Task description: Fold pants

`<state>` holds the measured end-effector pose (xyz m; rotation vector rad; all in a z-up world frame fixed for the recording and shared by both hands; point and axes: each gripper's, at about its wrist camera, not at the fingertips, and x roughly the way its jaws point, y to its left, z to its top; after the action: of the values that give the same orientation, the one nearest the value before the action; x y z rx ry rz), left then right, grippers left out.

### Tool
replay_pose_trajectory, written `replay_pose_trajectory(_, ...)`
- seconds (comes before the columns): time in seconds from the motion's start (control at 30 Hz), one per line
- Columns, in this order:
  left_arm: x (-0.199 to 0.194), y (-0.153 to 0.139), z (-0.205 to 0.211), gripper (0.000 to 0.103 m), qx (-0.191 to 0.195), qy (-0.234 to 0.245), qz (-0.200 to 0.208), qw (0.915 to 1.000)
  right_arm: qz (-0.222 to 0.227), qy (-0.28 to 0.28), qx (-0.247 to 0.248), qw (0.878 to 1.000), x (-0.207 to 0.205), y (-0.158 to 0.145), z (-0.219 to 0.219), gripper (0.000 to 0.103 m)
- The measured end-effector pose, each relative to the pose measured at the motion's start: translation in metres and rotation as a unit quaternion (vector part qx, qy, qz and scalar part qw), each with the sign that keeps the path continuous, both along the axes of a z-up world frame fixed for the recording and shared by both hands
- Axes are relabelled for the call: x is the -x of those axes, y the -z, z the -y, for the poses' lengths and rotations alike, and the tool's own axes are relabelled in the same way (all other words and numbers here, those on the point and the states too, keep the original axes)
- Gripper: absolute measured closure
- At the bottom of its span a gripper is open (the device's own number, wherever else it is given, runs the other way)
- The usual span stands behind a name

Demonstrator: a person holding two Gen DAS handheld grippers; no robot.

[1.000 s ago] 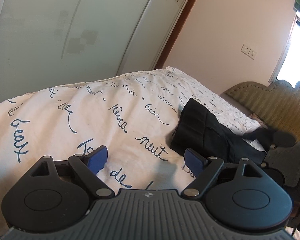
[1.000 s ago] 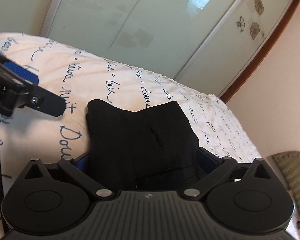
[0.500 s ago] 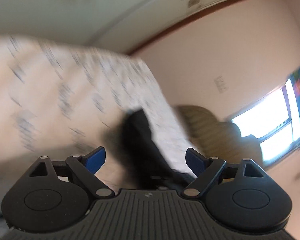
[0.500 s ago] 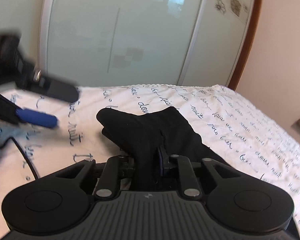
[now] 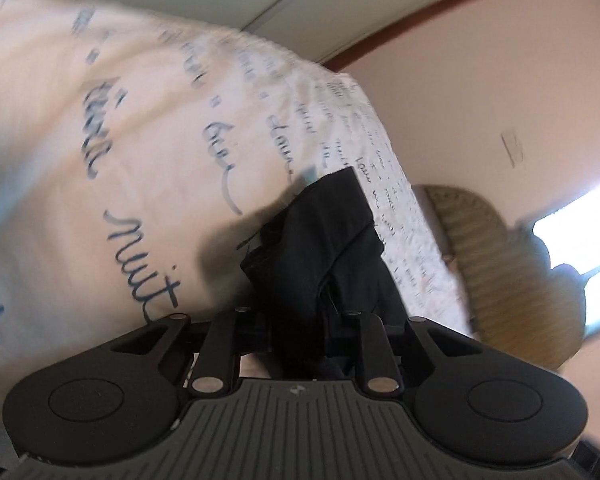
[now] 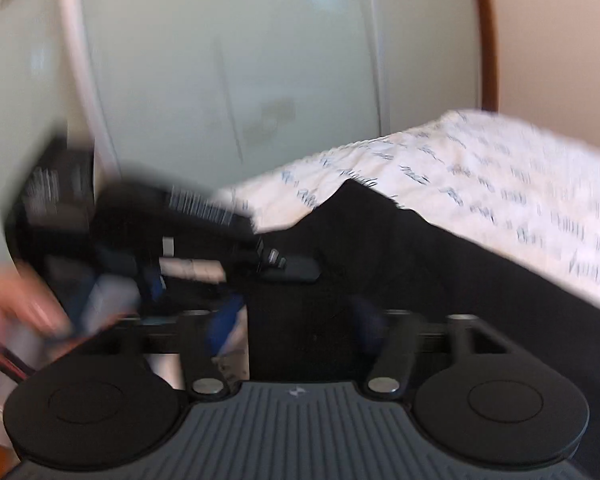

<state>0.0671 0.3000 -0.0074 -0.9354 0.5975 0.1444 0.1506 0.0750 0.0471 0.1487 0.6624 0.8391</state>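
Note:
The black pants [image 5: 324,240] hang bunched over the white bedspread with blue script [image 5: 100,160]. My left gripper [image 5: 300,340] is shut on a fold of the pants, which hides the pads. In the right wrist view my right gripper [image 6: 300,320] is shut on another part of the black pants [image 6: 420,264], with cloth filling the gap between the blue pads. The left gripper shows blurred at the left of that view [image 6: 148,248], close beside the right one.
The bed [image 6: 500,168] lies under the pants. A pale sliding wardrobe [image 6: 240,80] stands behind it. A woven olive headboard or chair [image 5: 500,272] and a bright window [image 5: 580,264] are to the right. A hand [image 6: 12,308] shows at the left edge.
My left gripper swung over to the pants and shut on them. My right gripper shut on the pants half a second ago and has lifted them. Both views are blurred by motion.

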Motion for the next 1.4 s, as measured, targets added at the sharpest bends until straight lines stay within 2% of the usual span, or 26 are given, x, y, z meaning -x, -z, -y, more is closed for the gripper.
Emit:
replay_pose_trajectory(0.03,0.001,-0.006,0.007,0.079,-0.041,0.004,0.002,0.9992,-0.047,0.015,-0.057,0.997,-0.012,0.003,0.018,0.015)
replay_pose_trajectory(0.07,0.000,-0.013,0.016,0.081,-0.089,0.010,0.005,0.9960,-0.104,0.024,-0.116,0.987,-0.025,0.011,0.034,0.015)
replay_pose_trajectory(0.1,0.002,-0.022,0.031,0.082,-0.154,0.018,0.011,0.9878,-0.167,0.034,-0.179,0.969,-0.038,0.023,0.049,0.015)
replay_pose_trajectory(0.13,0.002,-0.028,0.047,0.083,-0.224,0.029,0.021,0.9739,-0.228,0.051,-0.243,0.942,-0.049,0.039,0.064,0.015)
replay_pose_trajectory(0.17,0.003,-0.034,0.068,0.086,-0.307,0.046,0.033,0.9501,-0.268,0.064,-0.288,0.917,-0.055,0.053,0.075,0.015)
replay_pose_trajectory(0.23,0.009,-0.039,0.107,0.086,-0.435,0.093,0.067,0.8930,-0.288,0.069,-0.348,0.890,-0.058,0.072,0.089,0.015)
replay_pose_trajectory(0.27,0.014,-0.039,0.125,0.086,-0.480,0.125,0.087,0.8640,-0.289,0.069,-0.368,0.881,-0.056,0.077,0.093,0.016)
replay_pose_trajectory(0.33,0.020,-0.032,0.154,0.086,-0.540,0.188,0.113,0.8125,-0.280,0.065,-0.392,0.874,-0.052,0.083,0.097,0.016)
replay_pose_trajectory(0.37,0.022,-0.027,0.165,0.086,-0.558,0.215,0.123,0.7921,-0.277,0.064,-0.399,0.872,-0.050,0.085,0.098,0.016)
replay_pose_trajectory(0.4,0.024,-0.021,0.173,0.084,-0.569,0.238,0.127,0.7772,-0.274,0.065,-0.408,0.869,-0.049,0.087,0.099,0.016)
replay_pose_trajectory(0.47,0.021,-0.009,0.185,0.082,-0.593,0.255,0.122,0.7540,-0.275,0.070,-0.416,0.864,-0.046,0.090,0.101,0.016)
replay_pose_trajectory(0.5,0.022,-0.008,0.186,0.081,-0.596,0.258,0.122,0.7503,-0.276,0.070,-0.418,0.863,-0.046,0.091,0.101,0.016)
replay_pose_trajectory(0.57,0.024,-0.010,0.180,0.076,-0.579,0.272,0.135,0.7562,-0.273,0.074,-0.419,0.863,-0.050,0.089,0.105,0.017)
replay_pose_trajectory(0.6,0.024,-0.012,0.176,0.068,-0.566,0.279,0.144,0.7626,-0.270,0.076,-0.414,0.866,-0.049,0.088,0.104,0.018)
replay_pose_trajectory(0.67,0.029,-0.018,0.165,0.056,-0.542,0.277,0.163,0.7763,-0.269,0.092,-0.383,0.879,-0.050,0.084,0.103,0.031)
replay_pose_trajectory(0.73,0.043,-0.022,0.154,0.047,-0.521,0.268,0.182,0.7900,-0.276,0.112,-0.324,0.898,-0.051,0.079,0.102,0.066)
replay_pose_trajectory(0.8,0.057,-0.023,0.144,0.021,-0.501,0.254,0.188,0.8056,-0.274,0.112,-0.307,0.904,-0.051,0.077,0.101,0.071)
replay_pose_trajectory(0.87,0.066,-0.022,0.136,0.001,-0.498,0.222,0.184,0.8177,-0.275,0.116,-0.293,0.908,-0.051,0.074,0.100,0.072)
replay_pose_trajectory(0.93,0.068,-0.023,0.130,0.000,-0.491,0.190,0.166,0.8340,-0.266,0.118,-0.274,0.917,-0.048,0.071,0.097,0.072)
replay_pose_trajectory(1.0,0.050,-0.020,0.123,0.004,-0.468,0.183,0.109,0.8577,-0.262,0.122,-0.259,0.921,-0.046,0.066,0.095,0.072)
replay_pose_trajectory(1.07,0.030,-0.014,0.116,0.010,-0.449,0.192,0.046,0.8716,-0.276,0.126,-0.254,0.918,-0.048,0.063,0.095,0.072)
replay_pose_trajectory(1.13,0.022,-0.015,0.112,0.010,-0.432,0.203,0.039,0.8777,-0.280,0.132,-0.240,0.920,-0.049,0.058,0.092,0.072)
replay_pose_trajectory(1.17,0.022,-0.016,0.112,0.009,-0.433,0.204,0.040,0.8770,-0.275,0.137,-0.233,0.923,-0.047,0.054,0.091,0.073)
replay_pose_trajectory(1.23,0.025,-0.016,0.112,0.008,-0.439,0.204,0.047,0.8735,-0.268,0.137,-0.234,0.925,-0.045,0.047,0.091,0.083)
replay_pose_trajectory(1.3,0.027,-0.016,0.114,0.003,-0.443,0.202,0.052,0.8720,-0.262,0.138,-0.253,0.921,-0.042,0.042,0.095,0.086)
replay_pose_trajectory(1.4,0.027,-0.013,0.122,0.004,-0.445,0.204,0.057,0.8700,-0.263,0.134,-0.282,0.913,-0.038,0.038,0.105,0.087)
